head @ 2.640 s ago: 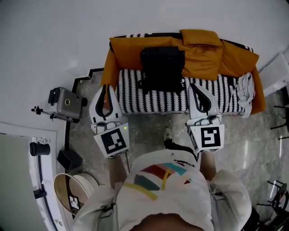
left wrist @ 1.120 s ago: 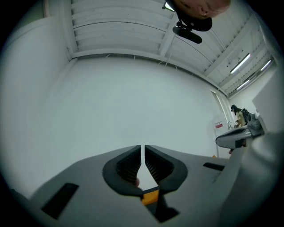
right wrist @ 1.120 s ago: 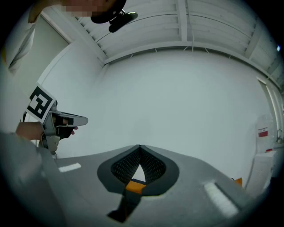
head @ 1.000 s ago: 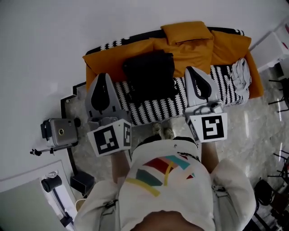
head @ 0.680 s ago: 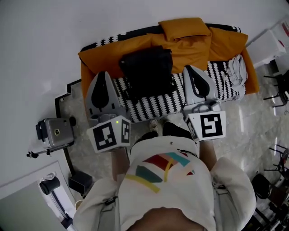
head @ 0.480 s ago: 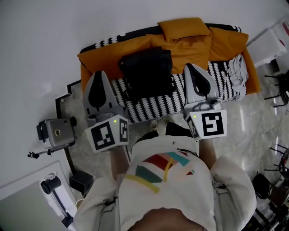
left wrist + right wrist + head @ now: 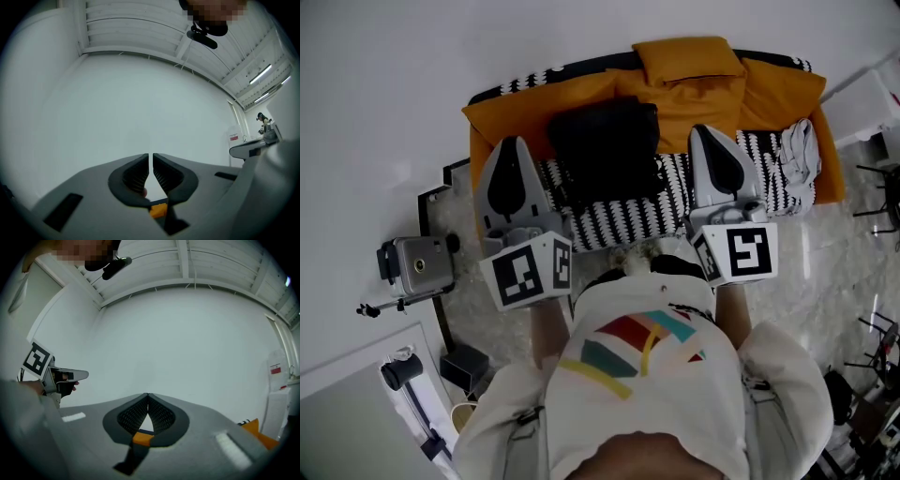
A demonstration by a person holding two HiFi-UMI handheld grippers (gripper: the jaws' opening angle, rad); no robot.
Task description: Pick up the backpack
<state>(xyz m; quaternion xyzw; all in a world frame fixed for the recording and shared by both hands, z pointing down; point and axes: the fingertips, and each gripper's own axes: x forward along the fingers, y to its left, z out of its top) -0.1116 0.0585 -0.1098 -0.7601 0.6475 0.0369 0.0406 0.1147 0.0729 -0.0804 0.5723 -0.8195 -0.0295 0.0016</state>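
While the backpack (image 7: 605, 145) lies on the sofa (image 7: 623, 223), the left gripper (image 7: 509, 143) and right gripper (image 7: 711, 131) hang at each side of it, jaws together, holding nothing.

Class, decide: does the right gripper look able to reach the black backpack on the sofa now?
Probably yes: nothing lies between the right gripper and the backpack beside it, though its jaws are shut.

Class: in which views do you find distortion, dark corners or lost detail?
Head view: even light, but the backpack is a black shape with little detail. Left gripper view: fisheye bends the ceiling beams, corners black. Right gripper view: the same.
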